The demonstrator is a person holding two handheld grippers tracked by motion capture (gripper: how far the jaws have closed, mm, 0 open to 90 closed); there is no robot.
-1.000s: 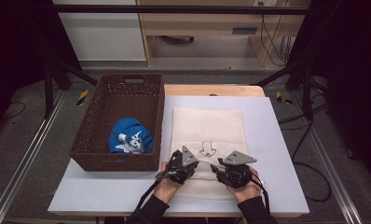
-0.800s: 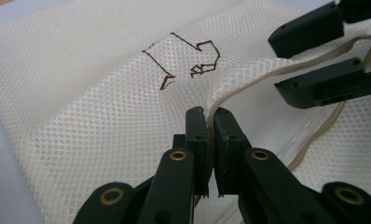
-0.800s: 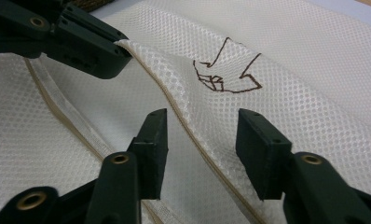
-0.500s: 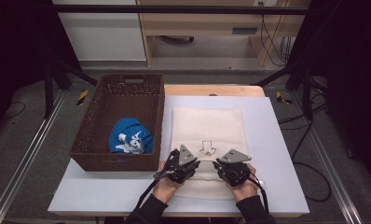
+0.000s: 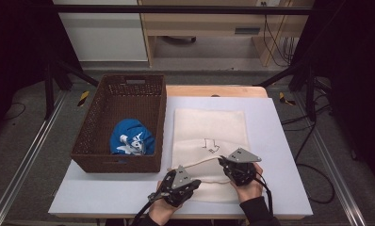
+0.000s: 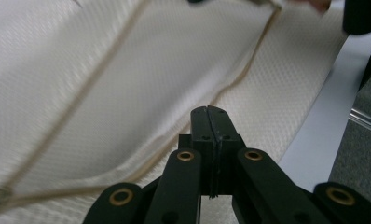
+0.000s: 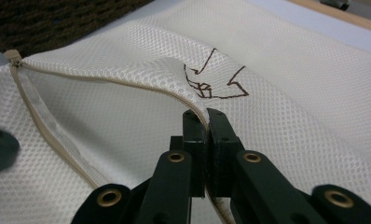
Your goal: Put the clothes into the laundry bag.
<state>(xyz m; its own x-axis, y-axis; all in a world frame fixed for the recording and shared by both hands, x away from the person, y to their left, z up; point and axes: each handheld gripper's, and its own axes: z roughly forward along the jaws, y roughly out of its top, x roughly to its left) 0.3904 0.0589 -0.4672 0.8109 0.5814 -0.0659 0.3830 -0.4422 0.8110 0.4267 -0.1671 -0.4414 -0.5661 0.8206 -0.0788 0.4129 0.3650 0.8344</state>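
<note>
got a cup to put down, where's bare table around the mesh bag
Bare table right of the mesh laundry bag, and the near-left corner below the wicker basket. Crowded at the bag's near edge, where the left gripper and right gripper work.

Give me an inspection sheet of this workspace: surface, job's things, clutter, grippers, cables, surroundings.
Surface: pale table, wooden strip at its far edge.
Job's things: white mesh bag lies flat, zipper opening near the person, a small drawn mark on it; brown basket to its left holds a blue cloth.
Clutter: nothing seen.
Grippers: left gripper shut on the bag's lower zipper edge; right gripper shut on the upper zipper edge, lifting it so the opening gapes.
Cables: one trails from each gripper toward the person; more lie on the floor at right.
Surroundings: dark frame legs, grey floor, wooden furniture beyond the table.
</note>
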